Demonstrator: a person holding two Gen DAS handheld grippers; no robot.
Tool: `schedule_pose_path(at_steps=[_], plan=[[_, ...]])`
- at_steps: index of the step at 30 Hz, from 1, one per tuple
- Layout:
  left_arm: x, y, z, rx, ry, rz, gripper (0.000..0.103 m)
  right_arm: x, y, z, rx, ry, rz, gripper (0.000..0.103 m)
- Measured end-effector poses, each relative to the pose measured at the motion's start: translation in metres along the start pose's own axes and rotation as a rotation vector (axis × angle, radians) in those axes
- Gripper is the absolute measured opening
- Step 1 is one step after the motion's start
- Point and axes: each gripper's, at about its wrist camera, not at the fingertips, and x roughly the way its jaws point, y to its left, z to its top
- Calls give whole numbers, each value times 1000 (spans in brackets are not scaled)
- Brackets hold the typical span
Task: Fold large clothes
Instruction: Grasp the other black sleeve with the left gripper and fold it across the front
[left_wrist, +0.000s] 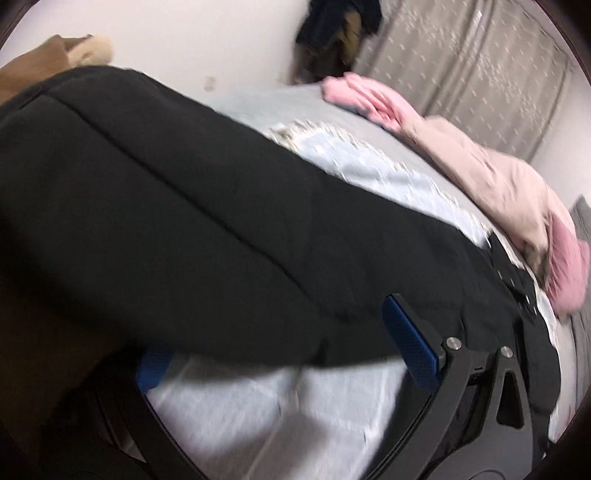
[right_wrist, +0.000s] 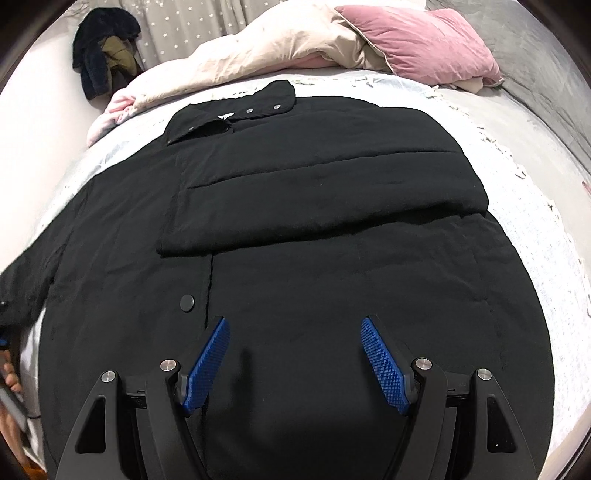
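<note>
A bed (right_wrist: 535, 229) with a pale quilted cover fills both views, a starred curtain (right_wrist: 192, 29) behind it at 12 o'clock. A black coat (right_wrist: 295, 221) lies flat across the bed, one sleeve folded over its chest. A beige duvet (right_wrist: 266, 48) is bunched past the collar, with a pink pillow (right_wrist: 424, 44) at 1 o'clock. The right gripper (right_wrist: 293, 354) hangs over the coat's hem, blue pads spread, nothing between them. The left gripper (left_wrist: 280, 369) stands wide over the coat's edge; whether it pinches the cloth I cannot tell.

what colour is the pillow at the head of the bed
Dusty pink pillow, clearest in the right wrist view.
</note>
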Motion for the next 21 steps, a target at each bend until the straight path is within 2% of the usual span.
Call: schedule_pose_path(at_steps=[3,5,6,7,8,11,15,17,21], plan=[[0,0,4,-15,-91,41,86,0,-3,3,15,-1,12,75],[-1,1,6,-18,-126,66,53,0,-4,4,23,-2,17,75],[-1,1,8,-17,-132,77,43,-1,-6,4,26,-3,20,75],[0,2,11,-18,-131,77,22,-1,-7,4,32,-4,24,75],[0,1,15,-18,-123,73,16,-2,-8,5,37,-4,27,75],[-9,-10,28,-12,-135,55,12,-4,-9,9,28,-10,37,75],[-41,-51,42,83,-223,6,10,-9,-13,15,28,-33,31,75],[-62,-85,48,158,-268,-37,10,-9,-16,19,53,-32,46,75],[-87,-140,47,246,-274,-151,10,-6,-19,22,101,-7,126,75]])
